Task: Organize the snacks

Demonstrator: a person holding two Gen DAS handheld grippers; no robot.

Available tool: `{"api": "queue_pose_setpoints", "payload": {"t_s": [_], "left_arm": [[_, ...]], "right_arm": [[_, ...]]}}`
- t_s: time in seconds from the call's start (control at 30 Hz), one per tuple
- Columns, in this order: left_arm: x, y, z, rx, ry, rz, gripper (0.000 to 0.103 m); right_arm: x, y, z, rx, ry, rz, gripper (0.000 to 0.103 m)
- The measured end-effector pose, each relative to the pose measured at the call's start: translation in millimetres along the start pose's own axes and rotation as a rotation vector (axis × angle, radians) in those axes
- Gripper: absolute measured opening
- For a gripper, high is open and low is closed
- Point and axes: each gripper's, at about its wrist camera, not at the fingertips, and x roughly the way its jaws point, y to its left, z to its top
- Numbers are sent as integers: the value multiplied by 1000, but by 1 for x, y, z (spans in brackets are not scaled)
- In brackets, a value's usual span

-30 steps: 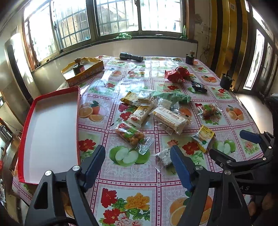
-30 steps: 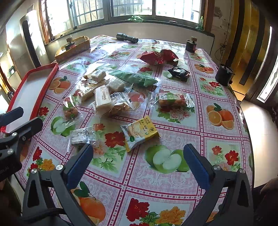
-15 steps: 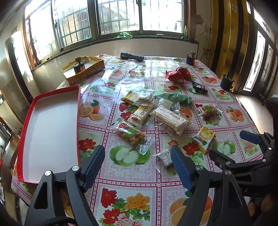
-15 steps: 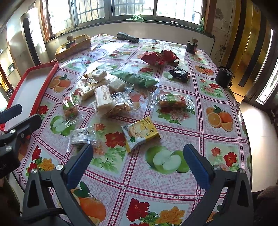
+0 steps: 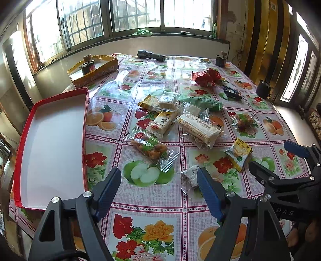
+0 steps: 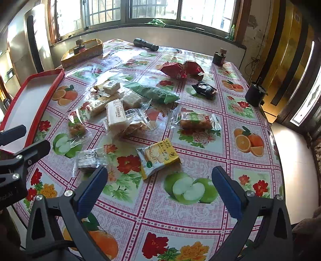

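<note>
We see a black torch (image 5: 151, 55) lying at the far edge of the flowered tablecloth (image 5: 152, 230). A green rag (image 6: 157, 22) sits on the windowsill, and a dark cup (image 6: 254, 95) stands far right.

a home: fruit-print tablecloth (image 5: 152, 202), barred windows (image 5: 136, 16).

Both the left gripper (image 5: 159, 181) and the right gripper (image 6: 159, 179) are built from black angular frames, fastened with silver screws and tipped with ribbed blue pads (image 5: 208, 193). White lettering, possibly "DAS", is printed on one frame.
</note>
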Motion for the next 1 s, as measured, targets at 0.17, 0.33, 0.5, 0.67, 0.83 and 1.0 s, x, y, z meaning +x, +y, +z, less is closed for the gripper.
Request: {"api": "queue_pose_setpoints", "payload": {"t_s": [0.17, 0.33, 0.5, 0.67, 0.83, 1.0], "left_arm": [[4, -4, 1, 8, 13, 3, 78], [7, -7, 2, 18, 22, 0, 78], [8, -8, 2, 19, 30, -5, 78], [11, -5, 1, 13, 43, -15, 78], [16, -3, -1, 9, 67, -36, 78], [26, -9, -4, 35, 107, -75, 78]], "right_arm": [[1, -8, 0, 15, -2, -8, 103], [3, -12, 1, 22, 2, -5, 103], [4, -13, 0, 23, 4, -2, 103], [6, -12, 0, 22, 7, 8, 103], [5, -13, -1, 30, 7, 25, 103], [7, -14, -3, 29, 11, 66, 103]]}}
